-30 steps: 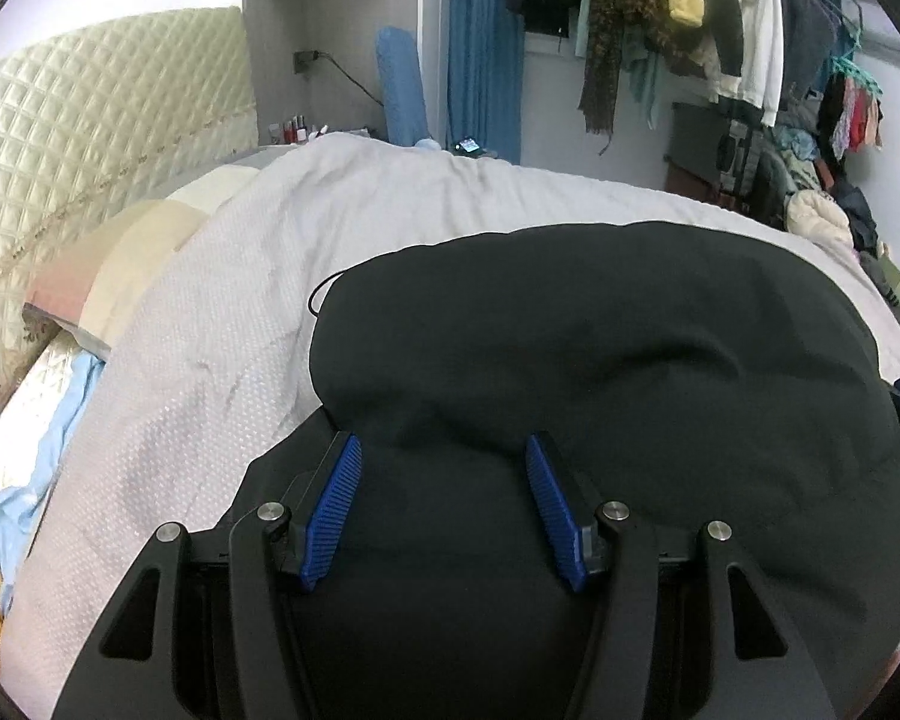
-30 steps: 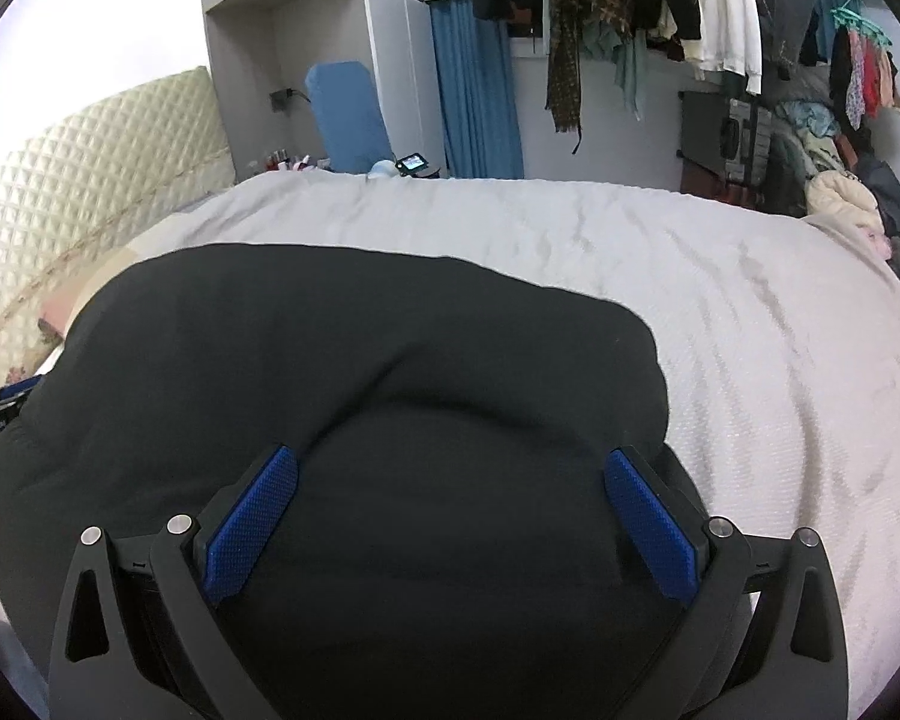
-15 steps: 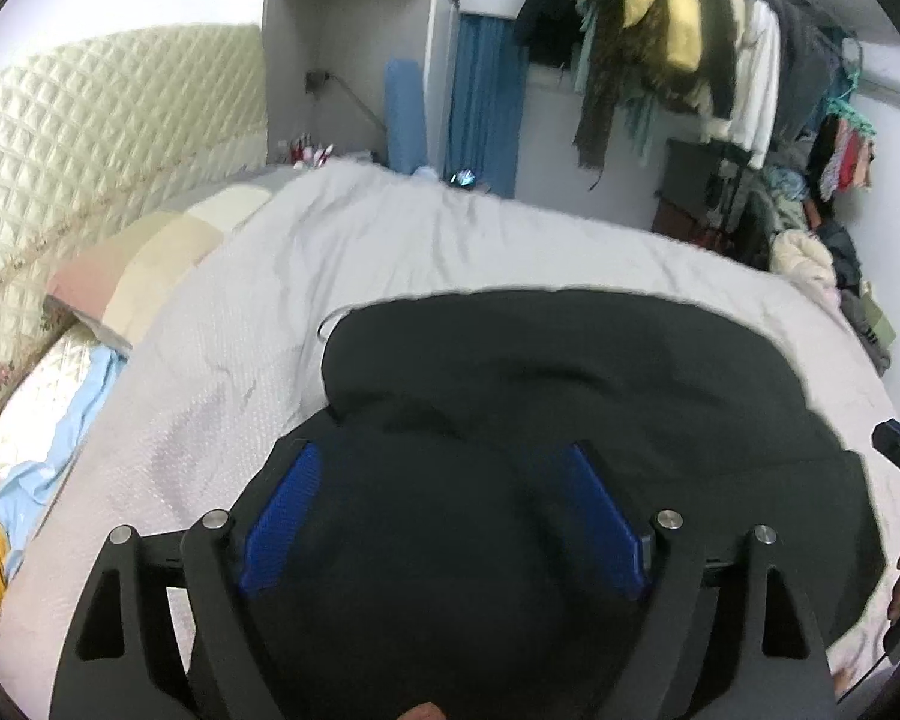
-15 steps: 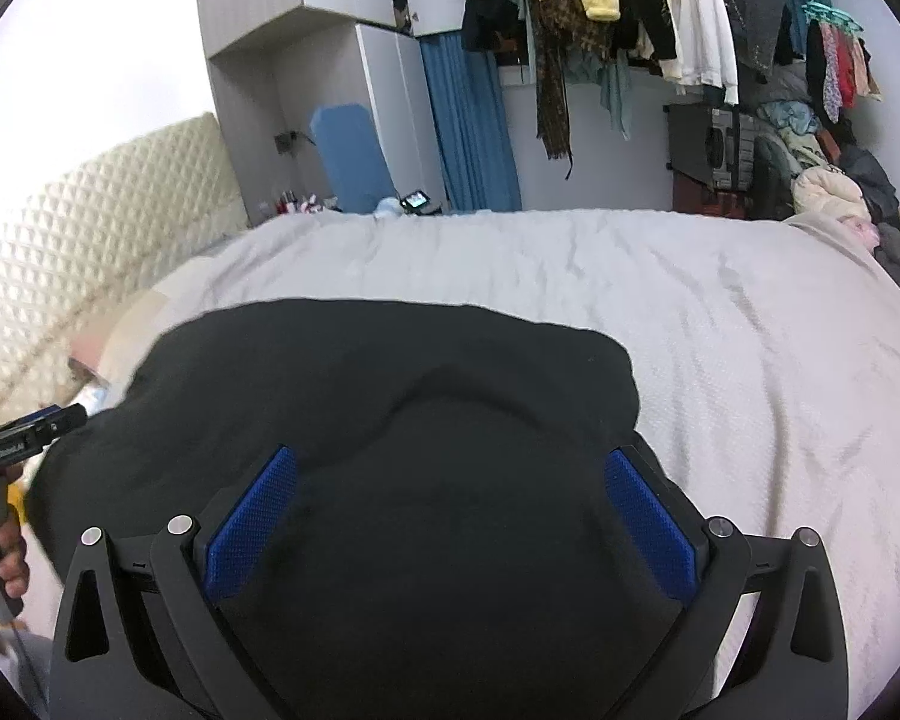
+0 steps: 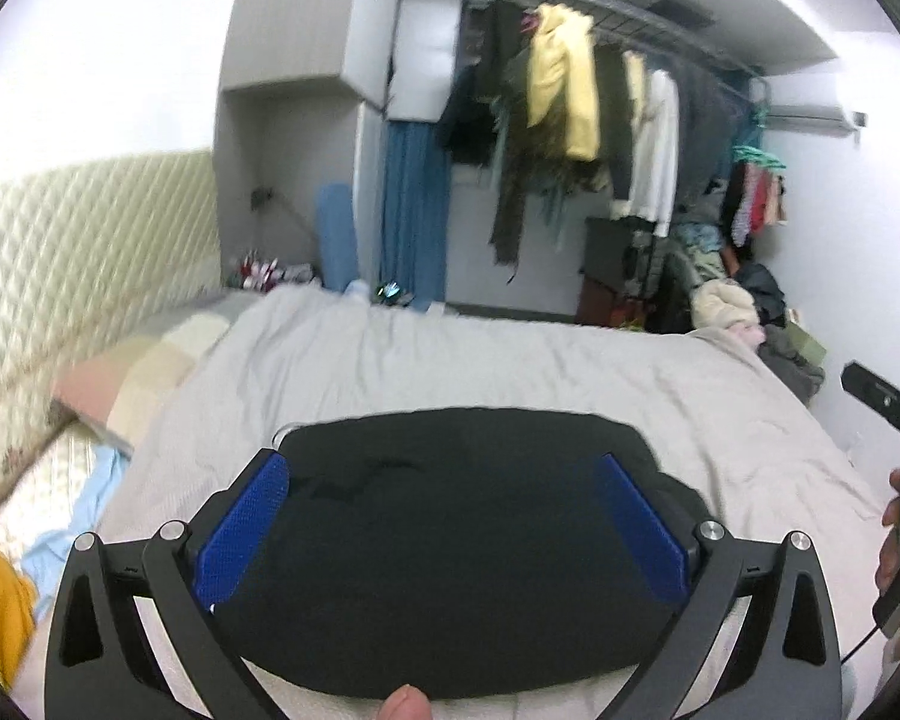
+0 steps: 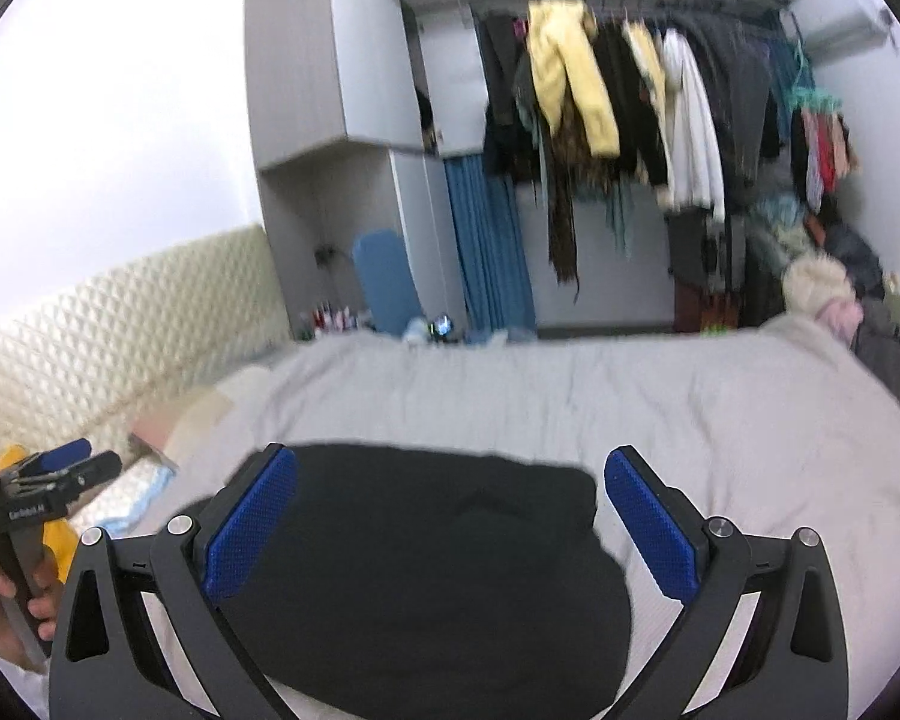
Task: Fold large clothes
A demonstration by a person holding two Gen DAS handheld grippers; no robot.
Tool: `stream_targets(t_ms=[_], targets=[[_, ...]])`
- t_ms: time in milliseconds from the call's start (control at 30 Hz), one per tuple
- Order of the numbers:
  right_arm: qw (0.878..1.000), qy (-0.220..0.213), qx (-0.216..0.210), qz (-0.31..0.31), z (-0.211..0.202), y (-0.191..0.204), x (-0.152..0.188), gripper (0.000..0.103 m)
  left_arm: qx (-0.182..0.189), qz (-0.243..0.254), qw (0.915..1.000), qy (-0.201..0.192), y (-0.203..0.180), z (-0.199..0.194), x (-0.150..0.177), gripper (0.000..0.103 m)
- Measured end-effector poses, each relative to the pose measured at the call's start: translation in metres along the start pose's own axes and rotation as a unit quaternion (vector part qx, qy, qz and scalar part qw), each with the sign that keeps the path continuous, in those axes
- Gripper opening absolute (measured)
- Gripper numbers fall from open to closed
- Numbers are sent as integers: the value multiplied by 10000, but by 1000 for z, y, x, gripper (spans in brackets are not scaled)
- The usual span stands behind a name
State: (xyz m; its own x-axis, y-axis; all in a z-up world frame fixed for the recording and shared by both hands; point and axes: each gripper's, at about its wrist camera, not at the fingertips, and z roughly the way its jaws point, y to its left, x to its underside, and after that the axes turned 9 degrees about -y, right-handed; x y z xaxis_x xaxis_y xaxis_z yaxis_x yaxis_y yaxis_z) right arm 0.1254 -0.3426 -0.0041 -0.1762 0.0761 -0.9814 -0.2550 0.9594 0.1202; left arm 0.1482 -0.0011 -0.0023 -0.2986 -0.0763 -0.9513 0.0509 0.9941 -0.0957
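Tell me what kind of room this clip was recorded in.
A bedroom, most likely in a home. A bed with a grey cover and a quilted headboard fills the view, an open rail of hanging clothes lines the far wall, and a black garment lies on the bed for folding.

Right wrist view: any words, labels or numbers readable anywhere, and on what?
White label on the left gripper, on its black body at the left edge: too blurred to read.
Small lit screen beyond the bed: too small to read.
Black garment, hanging clothes: no print visible.
Left wrist view: nothing readable.
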Motion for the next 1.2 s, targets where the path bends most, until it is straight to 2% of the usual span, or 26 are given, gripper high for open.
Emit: stream_targets(t_ms=[200, 333, 500, 633, 867, 1200], targets=[[9984, -492, -110, -257, -55, 20, -21, 103, 38, 206, 9995, -235, -45, -68, -24, 103], [9979, -565, -230, -232, -77, 28, -22, 103, 19, 169, 9993, -335, -66, -105, -29, 103], [9977, -526, -409, -74, -95, 34, -13, 103, 51, 154, 9997, -191, -84, -128, -20, 103], [9977, -468, -457, -160, -105, 44, -4, 103, 45, 110, 9999, -85, -89, -143, -5, 103], [9977, -476, -457, -132, -118, 51, 9, 103, -190, 53, 9998, 36, -79, -150, 18, 103], [9992, 9, -400, -4, -119, 62, 52, 103, -261, -109, 9993, 235, -64, -143, 41, 103]])
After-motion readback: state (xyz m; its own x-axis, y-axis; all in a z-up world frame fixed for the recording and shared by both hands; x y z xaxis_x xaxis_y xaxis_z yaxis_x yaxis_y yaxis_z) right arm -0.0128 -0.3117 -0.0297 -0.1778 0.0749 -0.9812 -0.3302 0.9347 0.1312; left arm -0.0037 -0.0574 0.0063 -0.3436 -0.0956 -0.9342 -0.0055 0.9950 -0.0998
